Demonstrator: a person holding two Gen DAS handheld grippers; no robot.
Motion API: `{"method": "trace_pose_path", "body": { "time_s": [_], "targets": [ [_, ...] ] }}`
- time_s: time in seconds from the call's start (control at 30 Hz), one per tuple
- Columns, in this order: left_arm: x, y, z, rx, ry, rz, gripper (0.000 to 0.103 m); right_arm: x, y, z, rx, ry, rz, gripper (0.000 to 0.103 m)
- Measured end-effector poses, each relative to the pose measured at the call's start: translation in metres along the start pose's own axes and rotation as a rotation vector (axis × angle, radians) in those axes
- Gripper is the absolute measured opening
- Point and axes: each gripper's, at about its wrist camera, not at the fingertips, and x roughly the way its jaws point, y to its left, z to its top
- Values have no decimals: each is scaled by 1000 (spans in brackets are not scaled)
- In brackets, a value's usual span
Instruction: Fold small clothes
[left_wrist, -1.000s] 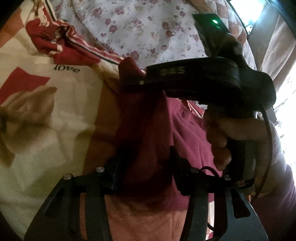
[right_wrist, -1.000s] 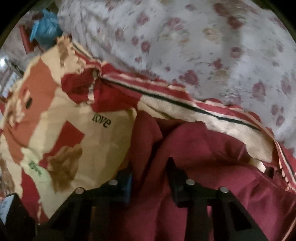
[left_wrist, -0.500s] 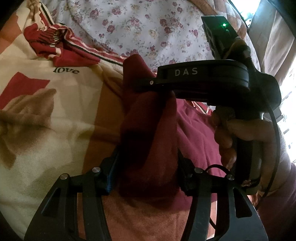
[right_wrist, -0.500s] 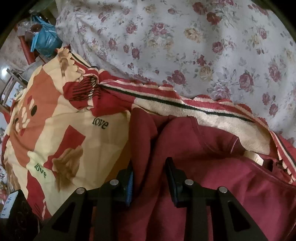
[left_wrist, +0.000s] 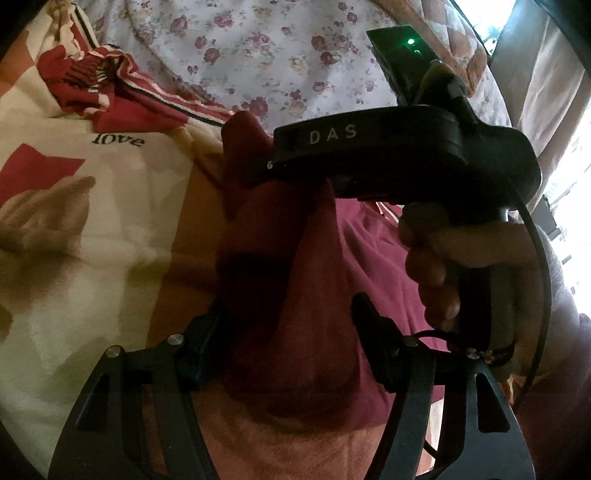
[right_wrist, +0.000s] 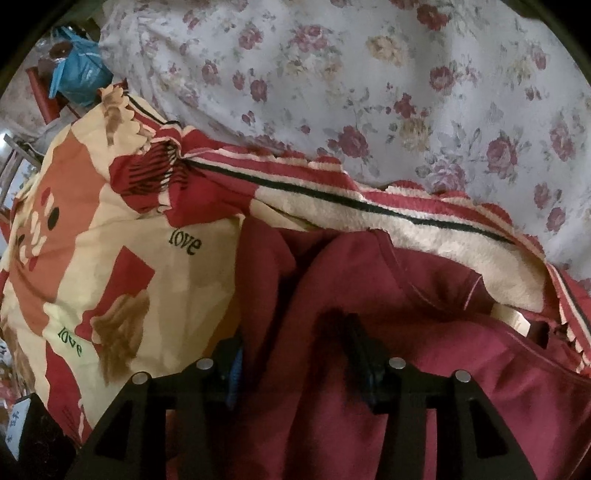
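A maroon garment (left_wrist: 295, 277) lies bunched on a cream and red blanket (left_wrist: 92, 221). A thick fold of it runs up between the fingers of my left gripper (left_wrist: 286, 325), whose jaws are opening and no longer pinch the fold. The right gripper's black body (left_wrist: 369, 147), held by a hand (left_wrist: 443, 266), hangs just beyond over the same fold. In the right wrist view my right gripper (right_wrist: 293, 343) points steeply down at the maroon garment (right_wrist: 406, 314). Its jaws are opening too, with slack cloth lying between the fingers.
The "love" blanket (right_wrist: 129, 240) spreads to the left, its striped edge folded back. A floral sheet (right_wrist: 369, 92) covers the far side. A blue bag (right_wrist: 79, 77) sits beyond the bed's top left. Bright window light (left_wrist: 576, 166) comes from the right.
Both pairs of jaws have widened and the maroon fold between them has slackened and spread. Neither hand has moved noticeably.
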Motion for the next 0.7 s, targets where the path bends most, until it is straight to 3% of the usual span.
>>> {"method": "trace_pose_path", "body": {
  "time_s": [0.03, 0.1, 0.13, 0.2, 0.4, 0.53, 0.7],
  "targets": [
    [1, -1, 0, 11, 5, -6, 58, -1, -1, -2, 0, -6, 3, 41],
    [1, -6, -1, 31, 25, -22, 44, -8, 2, -7, -14, -28, 19, 19],
    [1, -9, -2, 63, -27, -2, 41, -13, 5, -10, -26, -43, 23, 19],
    [-5, -16, -3, 86, -38, -26, 34, -28, 8, -16, -43, -85, 12, 18],
    [-27, -56, -3, 140, -60, -101, 28, -96, -7, -33, -28, -204, 64, 17],
    [-32, -114, -1, 253, -37, -137, 27, -146, -36, -52, -16, -253, 57, 17],
    [-16, -188, -2, 400, 7, -168, 27, -195, -92, -87, 35, -283, -12, 17]
  ]
}}
